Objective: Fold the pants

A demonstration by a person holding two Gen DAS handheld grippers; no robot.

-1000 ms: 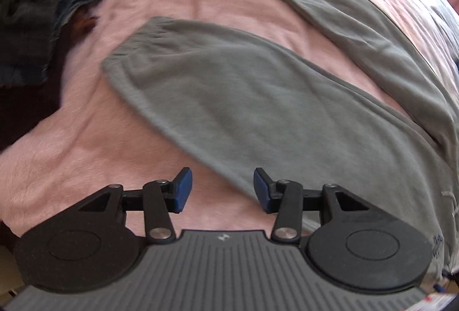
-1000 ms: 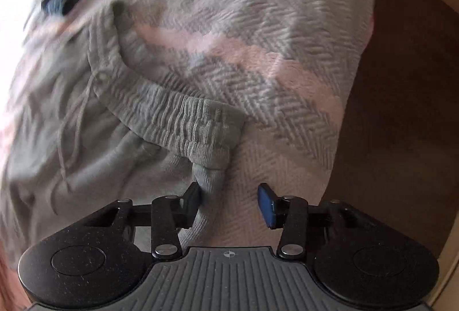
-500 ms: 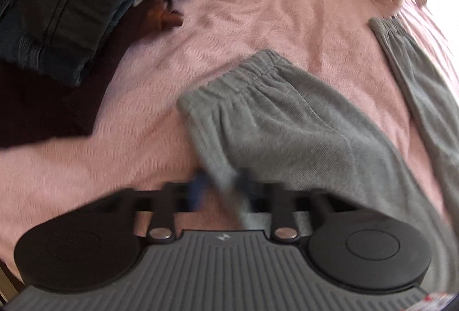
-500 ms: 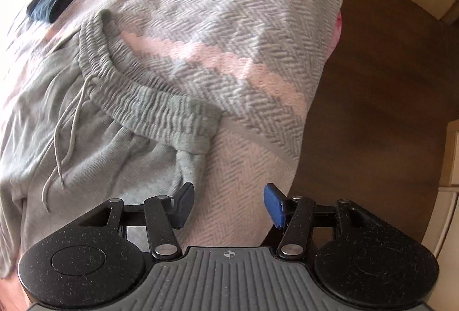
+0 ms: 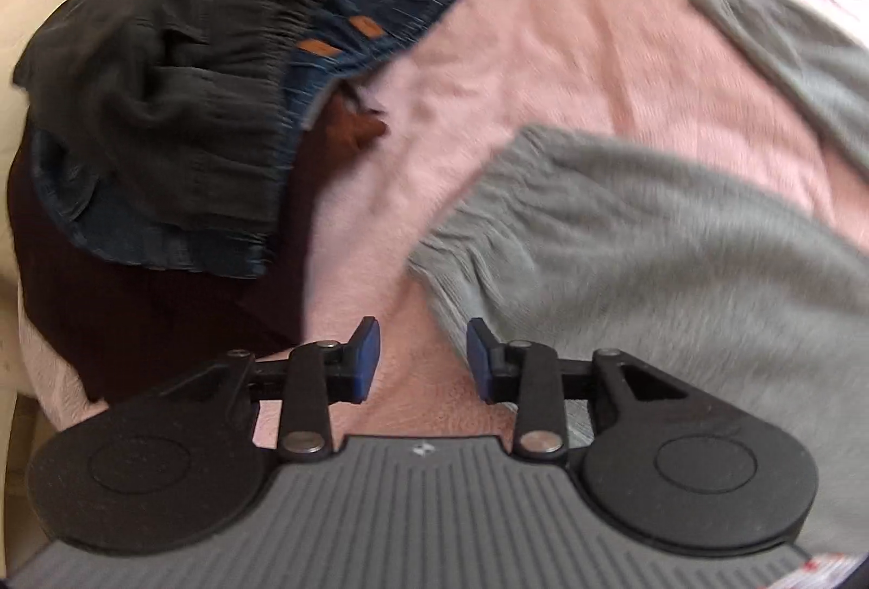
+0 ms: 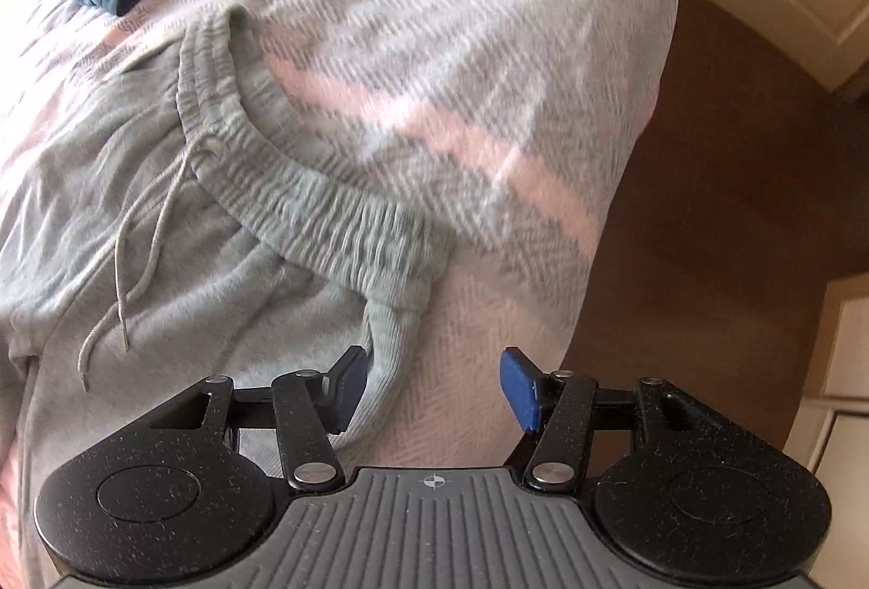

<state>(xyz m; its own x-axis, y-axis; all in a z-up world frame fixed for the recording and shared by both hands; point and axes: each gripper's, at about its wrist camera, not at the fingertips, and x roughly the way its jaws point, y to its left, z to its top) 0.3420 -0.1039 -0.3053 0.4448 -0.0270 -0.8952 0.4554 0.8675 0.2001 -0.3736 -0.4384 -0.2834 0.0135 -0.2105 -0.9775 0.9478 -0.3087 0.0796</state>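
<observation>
Left tool [image 5: 422,356] is hanging open, jaws just reopened, empty, beside grey sweatpants' cuff [image 5: 478,230] on pink bed blanket [image 5: 489,62]. Right tool [image 6: 434,380] is gaping empty near waistband [image 6: 326,219].

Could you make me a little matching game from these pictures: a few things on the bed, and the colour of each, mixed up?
Things:
1. sweatpants
2. bedspread
3. jeans
4. tool pads

Colours:
a. bright blue
b. pink
c. grey
d. dark blue with small orange patches

Pairs: 1-c, 2-b, 3-d, 4-a
</observation>
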